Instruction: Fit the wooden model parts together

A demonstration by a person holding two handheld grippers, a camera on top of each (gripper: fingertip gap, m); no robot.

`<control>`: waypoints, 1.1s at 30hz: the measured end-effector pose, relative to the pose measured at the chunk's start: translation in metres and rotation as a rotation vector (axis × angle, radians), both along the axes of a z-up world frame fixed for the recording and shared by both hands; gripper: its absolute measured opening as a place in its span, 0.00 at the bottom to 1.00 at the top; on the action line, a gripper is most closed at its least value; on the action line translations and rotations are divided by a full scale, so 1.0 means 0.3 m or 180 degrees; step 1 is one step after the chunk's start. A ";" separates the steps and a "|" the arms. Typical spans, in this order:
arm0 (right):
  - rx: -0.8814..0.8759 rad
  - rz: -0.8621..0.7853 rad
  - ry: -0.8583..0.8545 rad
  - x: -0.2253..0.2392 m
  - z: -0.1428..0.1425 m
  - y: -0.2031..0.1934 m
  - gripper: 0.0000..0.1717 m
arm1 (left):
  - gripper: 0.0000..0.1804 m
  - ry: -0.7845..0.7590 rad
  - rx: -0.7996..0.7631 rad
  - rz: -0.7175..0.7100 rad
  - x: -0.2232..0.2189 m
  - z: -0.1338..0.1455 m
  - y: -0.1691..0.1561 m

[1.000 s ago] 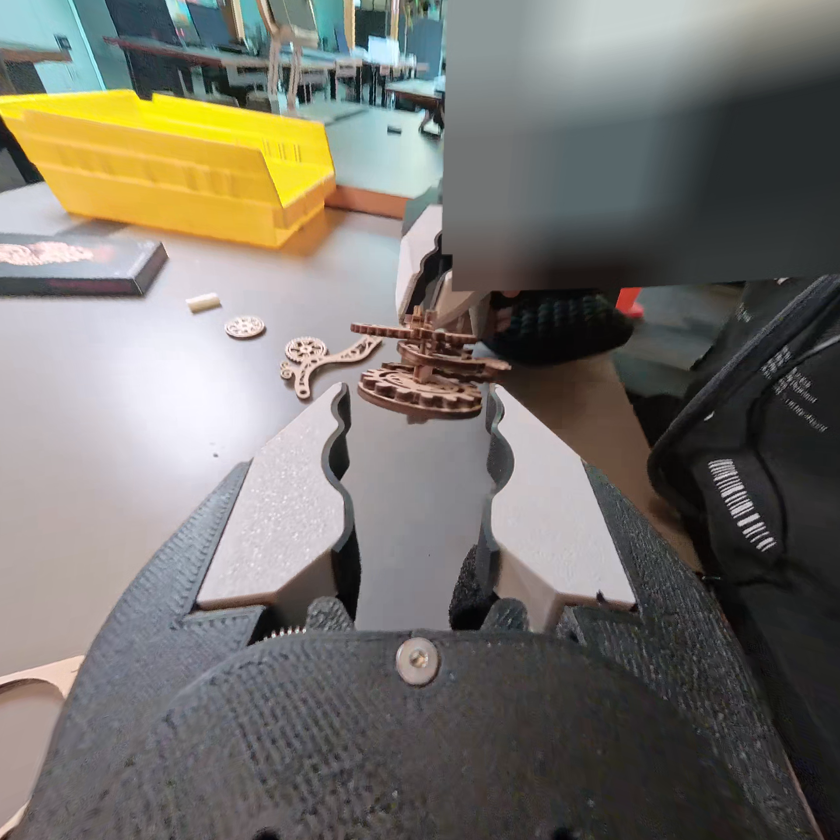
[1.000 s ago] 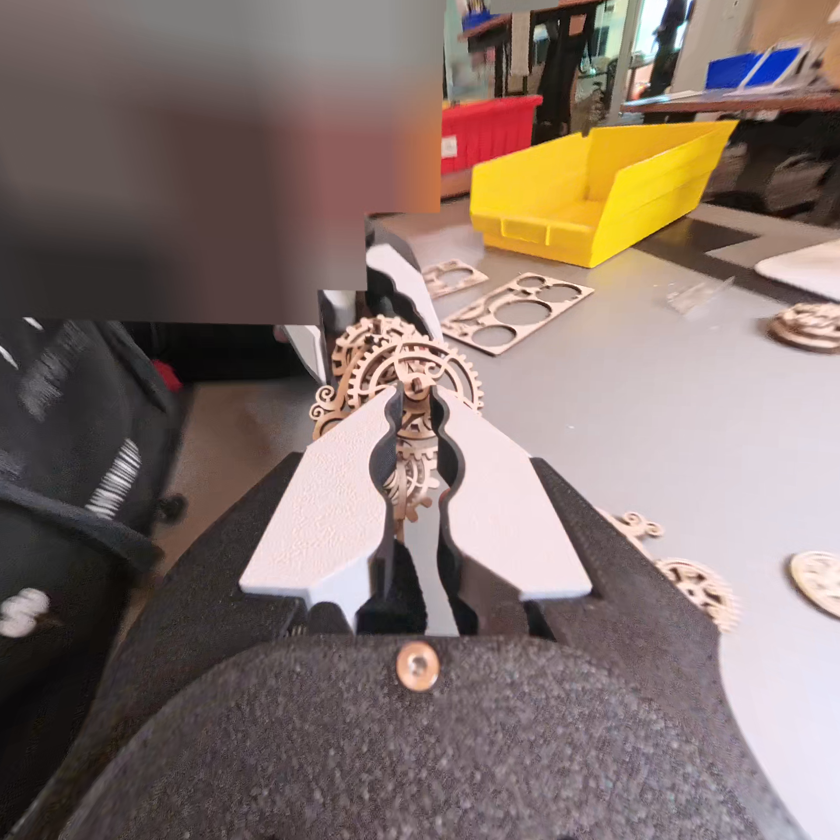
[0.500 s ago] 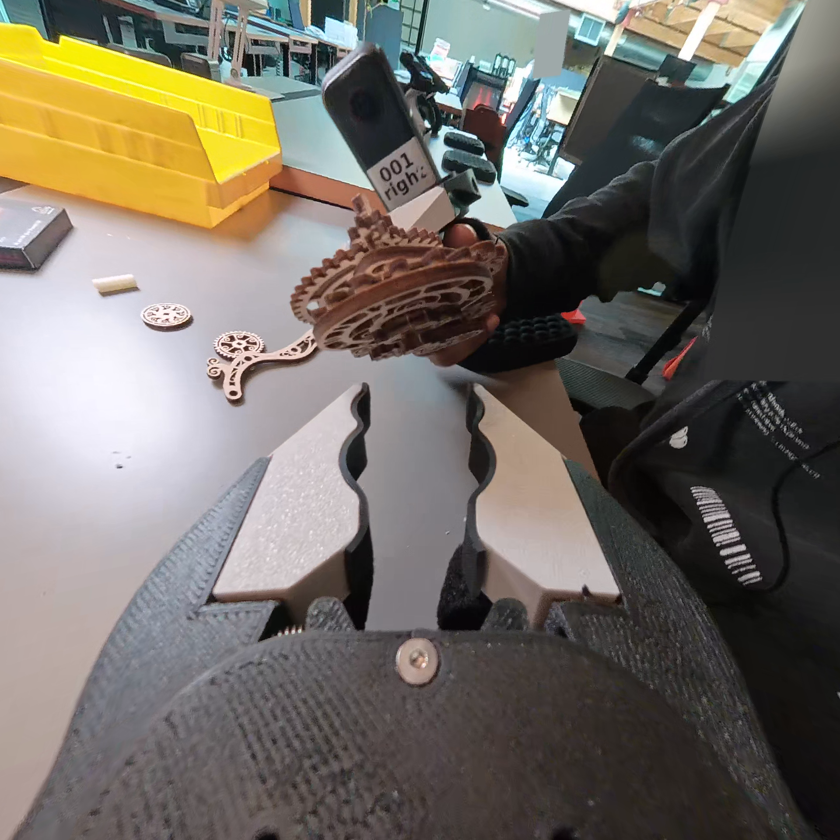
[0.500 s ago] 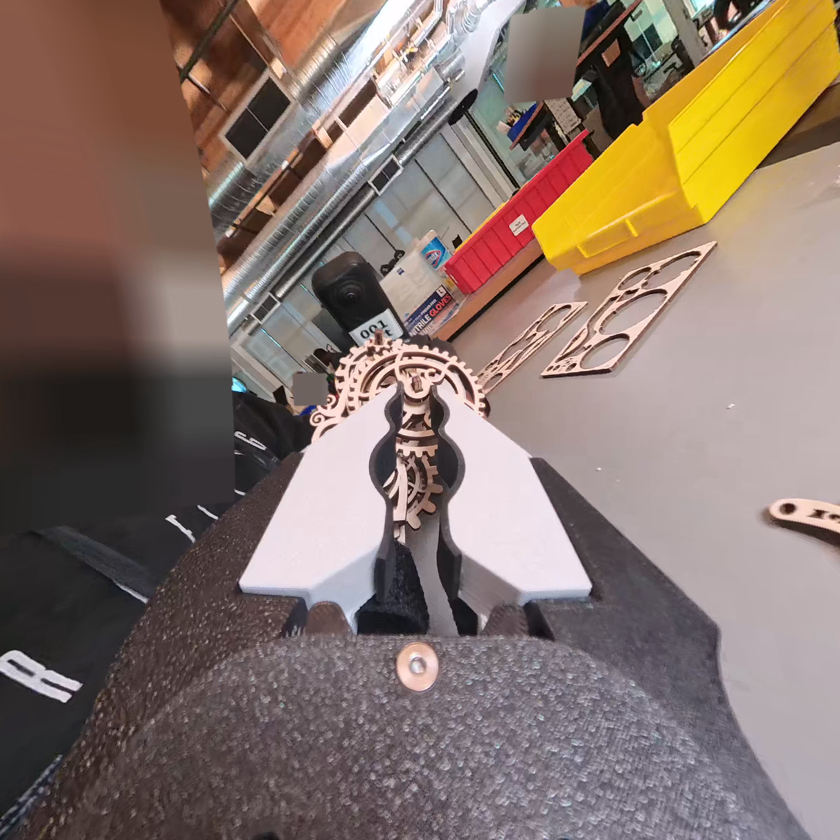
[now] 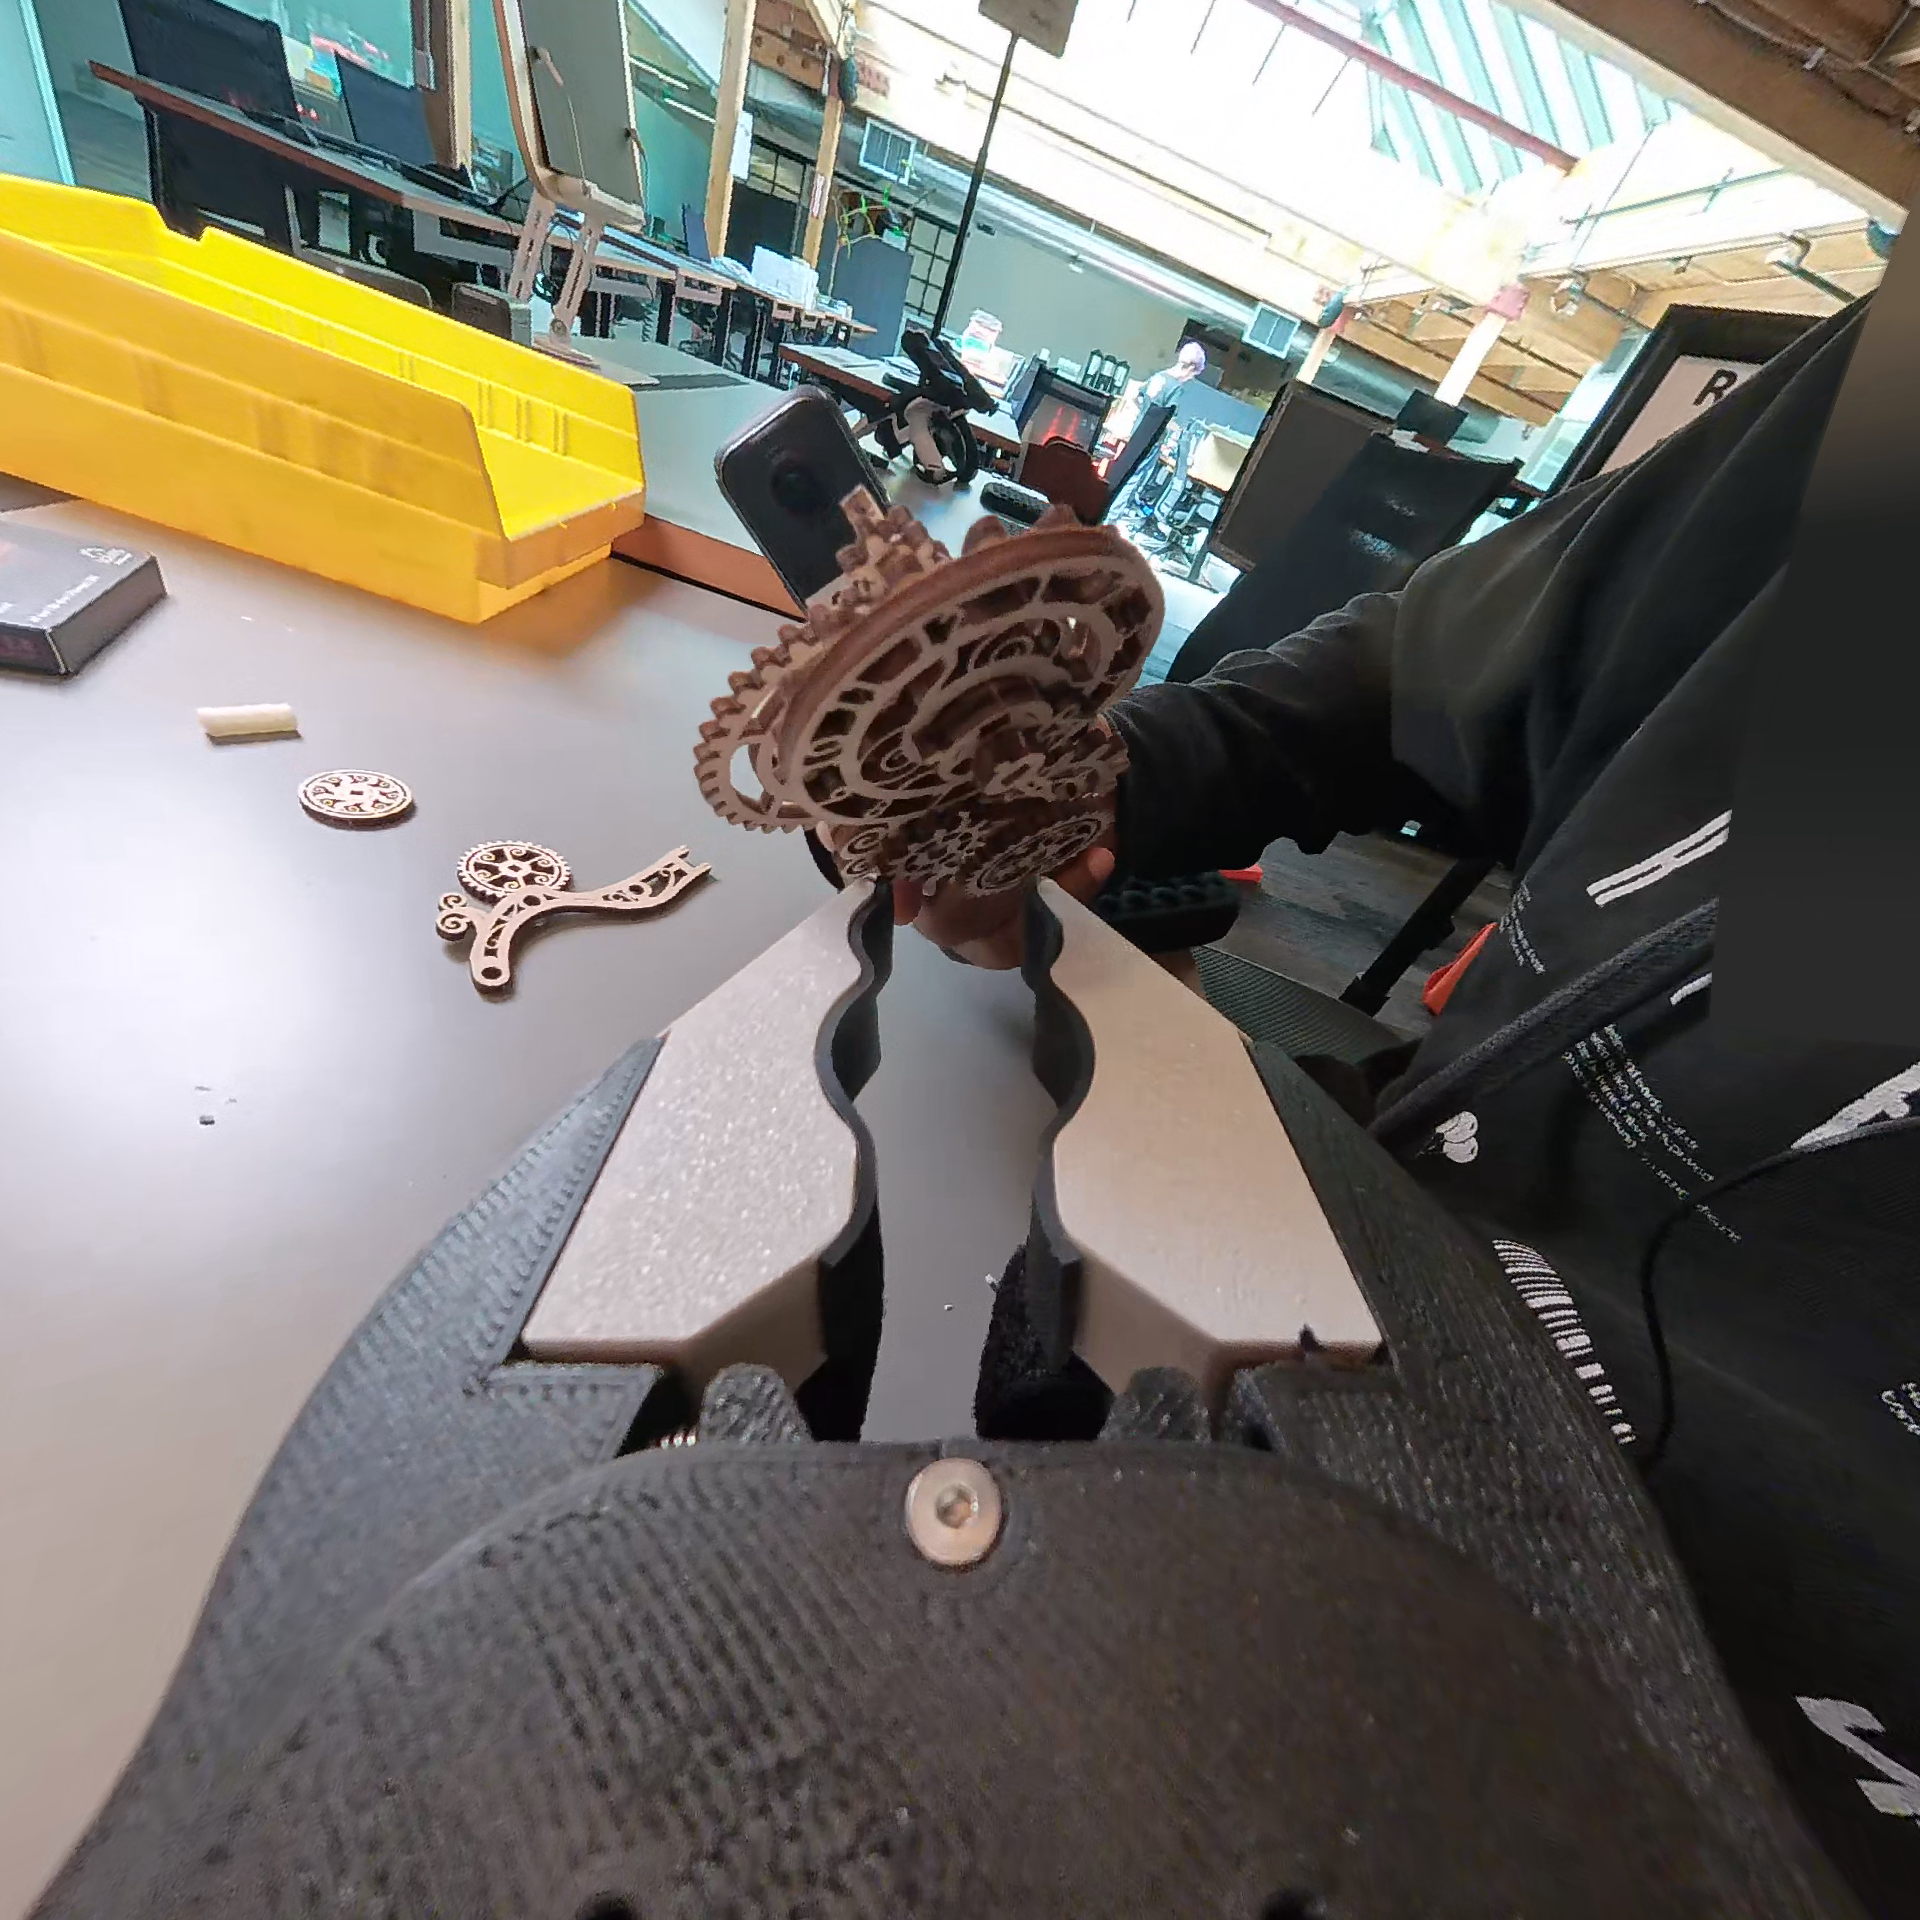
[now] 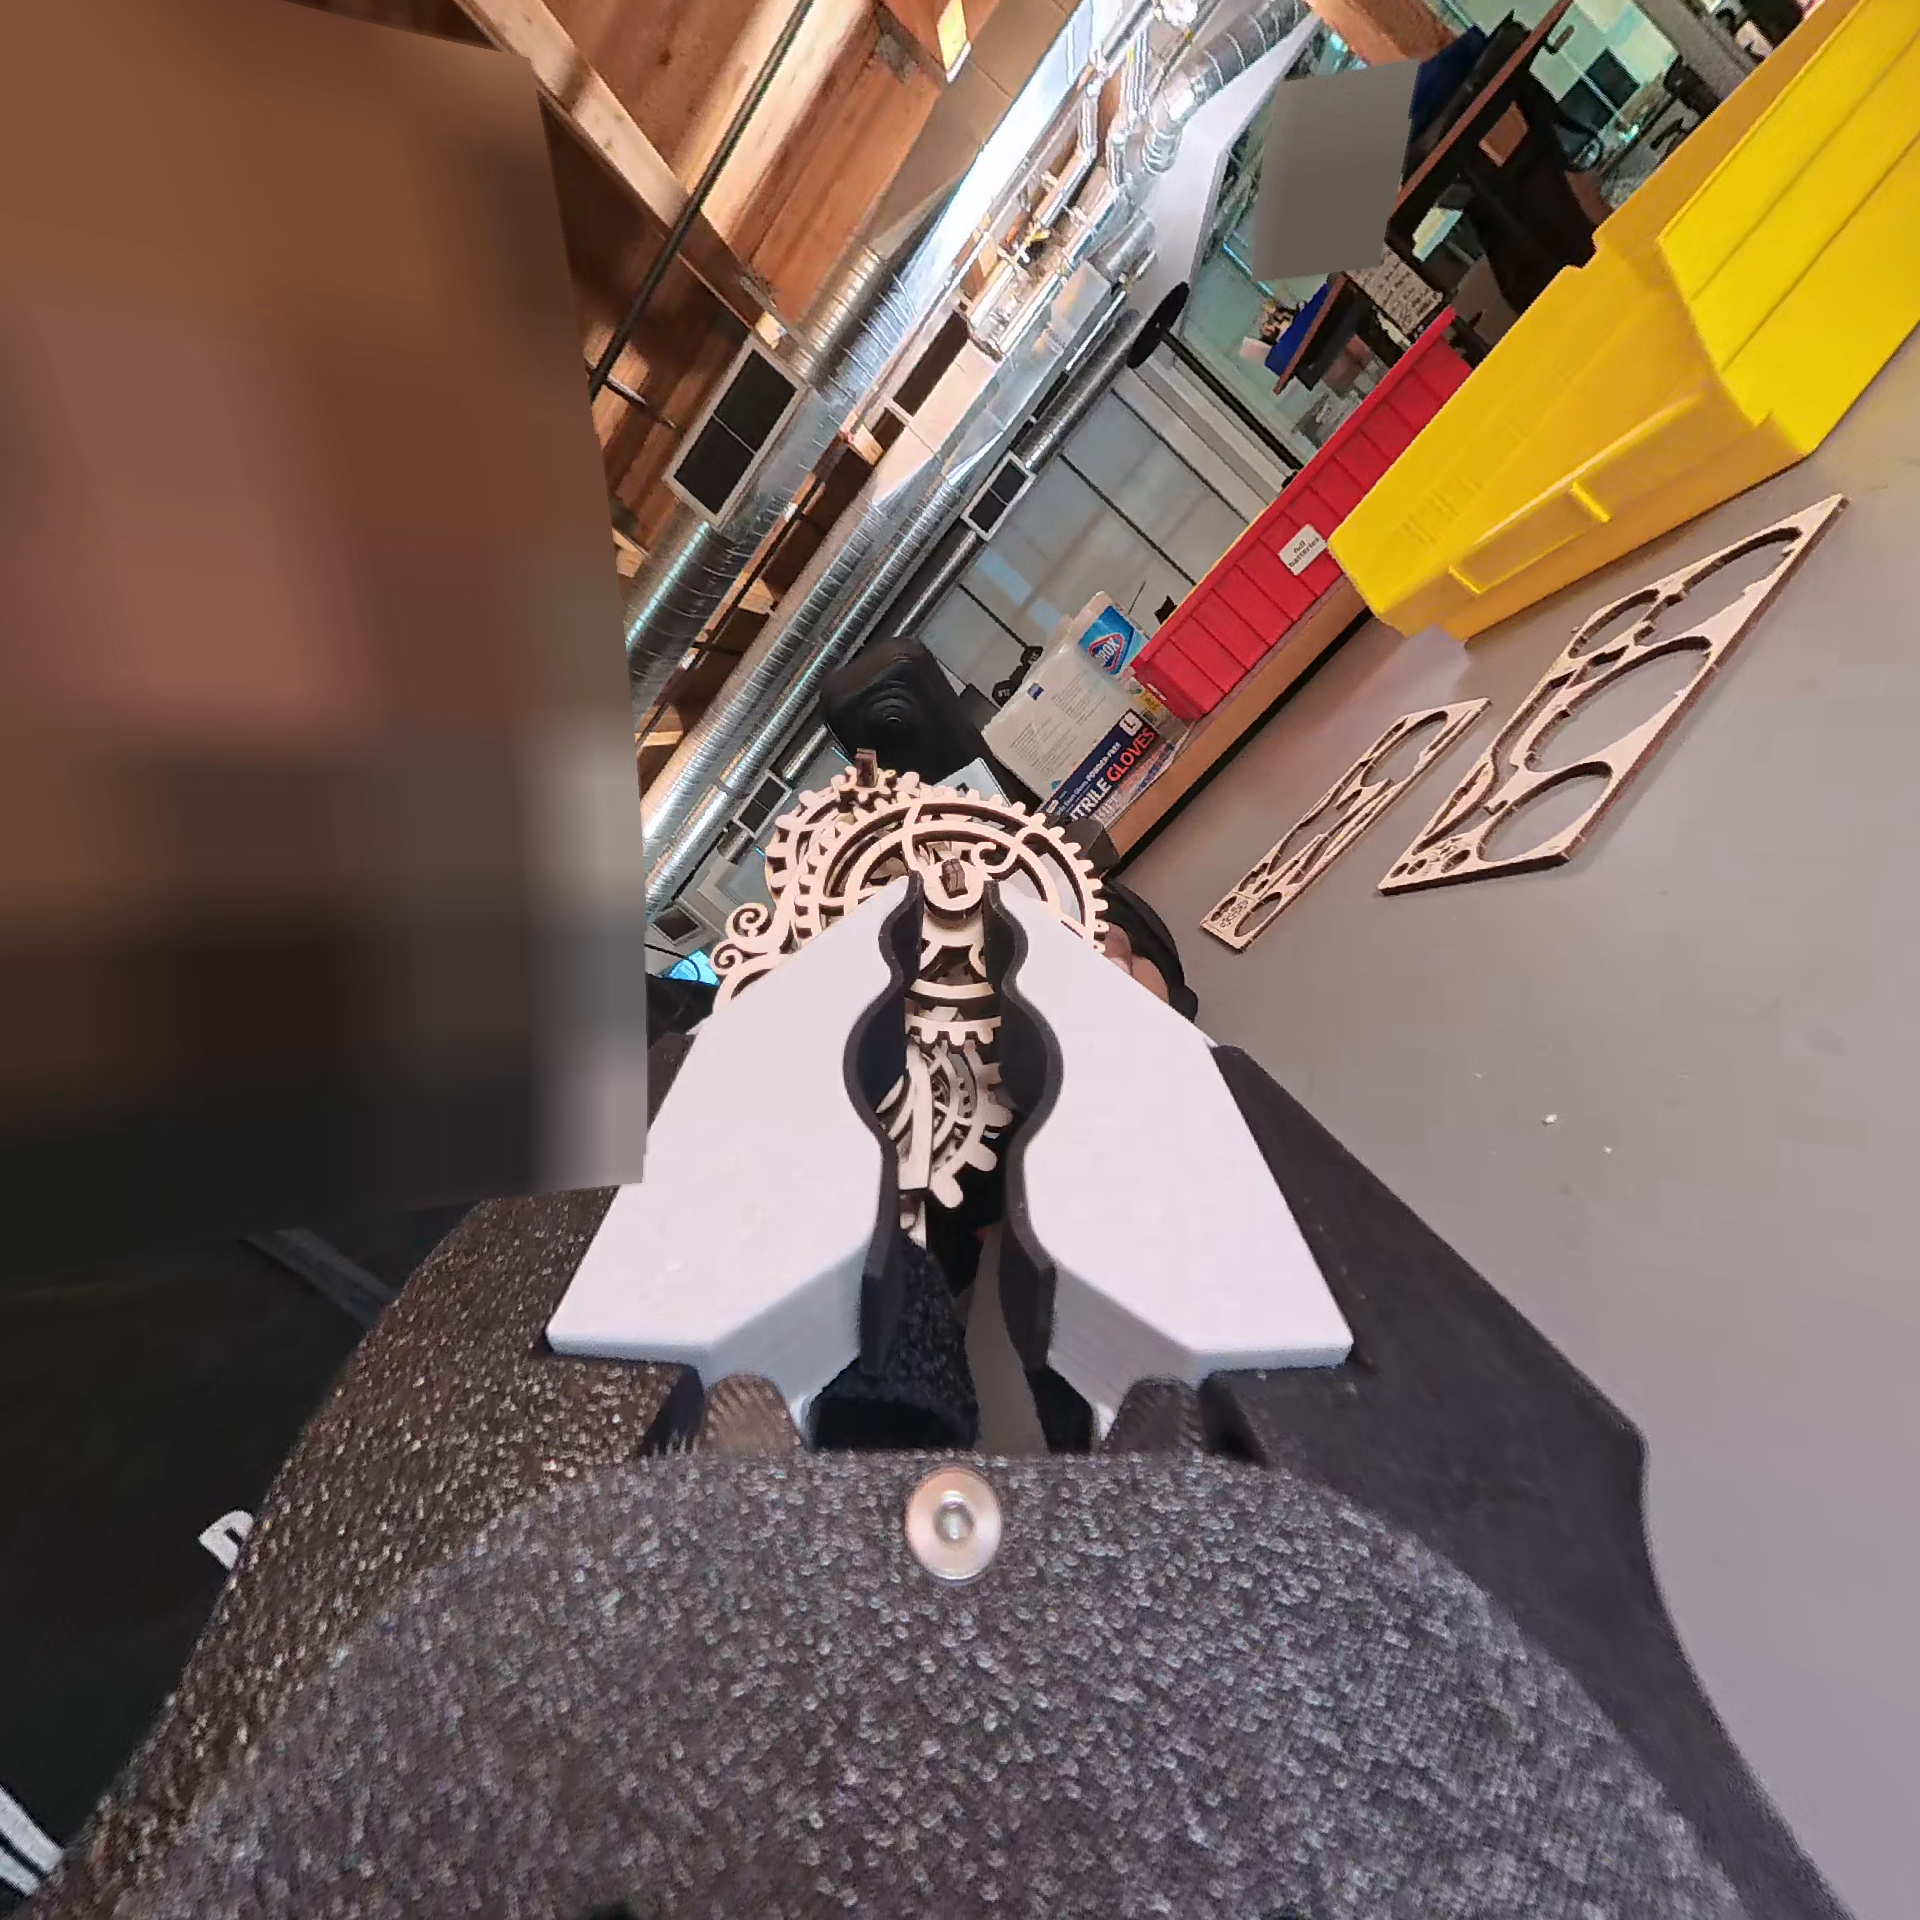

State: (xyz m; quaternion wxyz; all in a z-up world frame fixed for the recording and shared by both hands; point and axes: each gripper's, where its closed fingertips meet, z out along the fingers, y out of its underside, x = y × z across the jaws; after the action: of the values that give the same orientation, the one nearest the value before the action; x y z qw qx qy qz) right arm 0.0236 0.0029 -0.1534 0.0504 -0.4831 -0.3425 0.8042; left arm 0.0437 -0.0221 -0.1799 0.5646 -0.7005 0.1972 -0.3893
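Table (image 5: 156, 1039) on your left bears loose wooden gears (image 5: 509, 868). Your left gripper (image 5: 956, 914) has narrow jaws gripping nothing, just under the wooden gear model (image 5: 935, 707), which your right gripper (image 6: 951, 904) clamps aloft.

1. The left gripper (image 5: 956, 914) points over a dark table (image 5: 208, 1039), its fingers apart with bare tabletop showing between them.
2. Just beyond its tips, a wooden gear assembly (image 5: 935, 717) is held up in the air, tilted.
3. A black-sleeved arm (image 5: 1403, 675) reaches in from the right behind it.
4. Left on the table lie a curved bracket (image 5: 561, 914) and a small disc (image 5: 355, 797).
5. A yellow bin (image 5: 312, 436) stands at far left.
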 end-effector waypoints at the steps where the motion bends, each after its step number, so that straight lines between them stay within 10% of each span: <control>1: 0.0031 0.0000 0.0017 0.001 0.001 -0.002 0.05 | 0.12 0.0001 0.0000 -0.0001 -0.001 0.000 0.000; 33: 0.0622 -0.0467 0.0107 0.003 -0.059 0.027 0.05 | 0.14 -0.0069 -0.0113 0.0204 -0.060 -0.027 0.034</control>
State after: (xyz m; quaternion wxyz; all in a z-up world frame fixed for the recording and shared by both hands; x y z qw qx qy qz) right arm 0.0244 0.0109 -0.1710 0.1618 -0.4861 -0.3820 0.7692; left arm 0.0257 -0.0119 -0.1881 0.5664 -0.7121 0.1617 -0.3820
